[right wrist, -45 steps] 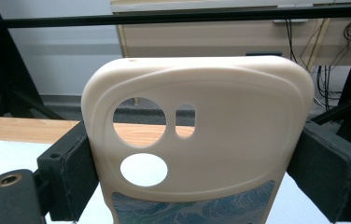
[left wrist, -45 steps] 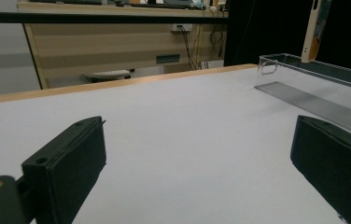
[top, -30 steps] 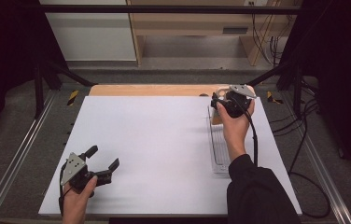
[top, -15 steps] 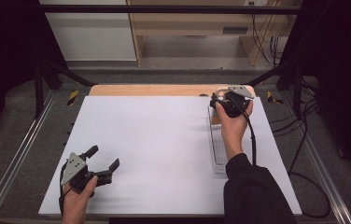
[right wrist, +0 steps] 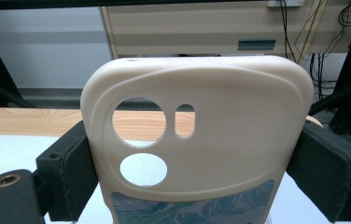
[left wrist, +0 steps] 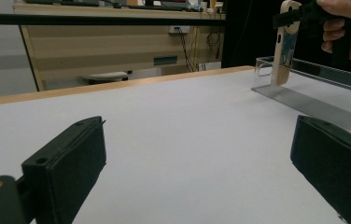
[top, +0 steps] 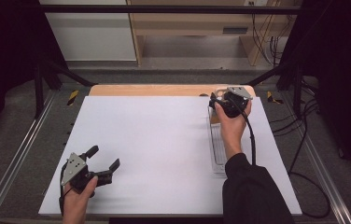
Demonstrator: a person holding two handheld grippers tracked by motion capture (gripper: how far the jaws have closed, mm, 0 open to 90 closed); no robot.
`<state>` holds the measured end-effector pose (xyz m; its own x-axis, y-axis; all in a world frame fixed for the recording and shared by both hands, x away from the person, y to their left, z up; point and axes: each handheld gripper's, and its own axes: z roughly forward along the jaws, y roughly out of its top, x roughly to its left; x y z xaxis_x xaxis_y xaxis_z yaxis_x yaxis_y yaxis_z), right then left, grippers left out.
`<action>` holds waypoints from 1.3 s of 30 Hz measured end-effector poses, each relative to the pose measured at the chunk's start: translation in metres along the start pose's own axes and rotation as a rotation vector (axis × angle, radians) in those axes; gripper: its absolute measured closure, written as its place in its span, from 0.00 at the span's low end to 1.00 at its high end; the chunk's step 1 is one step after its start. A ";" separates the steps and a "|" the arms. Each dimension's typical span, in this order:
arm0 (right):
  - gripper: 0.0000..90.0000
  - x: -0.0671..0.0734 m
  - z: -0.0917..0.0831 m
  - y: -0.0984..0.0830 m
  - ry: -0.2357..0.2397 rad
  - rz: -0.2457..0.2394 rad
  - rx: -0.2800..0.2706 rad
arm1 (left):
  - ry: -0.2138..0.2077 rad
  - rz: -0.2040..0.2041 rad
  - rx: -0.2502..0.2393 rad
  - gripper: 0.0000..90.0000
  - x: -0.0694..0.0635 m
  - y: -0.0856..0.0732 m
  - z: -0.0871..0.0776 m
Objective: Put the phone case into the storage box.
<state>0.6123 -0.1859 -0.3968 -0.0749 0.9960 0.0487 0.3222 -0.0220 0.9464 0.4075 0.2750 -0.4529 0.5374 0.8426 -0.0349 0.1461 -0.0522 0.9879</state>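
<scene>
A cream phone case [right wrist: 220,121] with round camera cut-outs and a blue wave pattern on its lower part stands upright between the jaws of my right gripper [right wrist: 192,163], which is shut on its two sides. In the high view that right gripper [top: 219,100] is at the far right of the white table sheet [top: 164,140], over the far end of a clear ribbed tray [top: 218,149]. The left gripper view shows the case [left wrist: 284,44] hanging just above that tray [left wrist: 318,93]. My left gripper [top: 102,157] rests near the front left, open and holding nothing.
A wooden strip [top: 150,89] borders the sheet's far edge. Metal rails [top: 19,149] run along both sides of the table, and cables [top: 304,154] trail at the right. Wooden furniture [top: 187,28] stands beyond the table.
The right forearm has shifted a little to the left. Both grippers stay where they were, and the case is still held.
</scene>
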 end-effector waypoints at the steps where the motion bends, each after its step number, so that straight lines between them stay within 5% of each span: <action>1: 0.13 0.000 0.001 0.000 -0.001 0.003 -0.001 | 0.000 0.000 -0.001 0.04 0.000 0.000 0.000; 39: 0.12 0.001 0.014 -0.006 -0.025 -0.017 -0.009 | -0.008 -0.003 -0.001 0.04 0.000 0.000 0.001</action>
<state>0.6231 -0.1832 -0.4072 -0.0566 0.9981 0.0247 0.3128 -0.0058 0.9498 0.4080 0.2745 -0.4531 0.5439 0.8382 -0.0389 0.1470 -0.0495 0.9879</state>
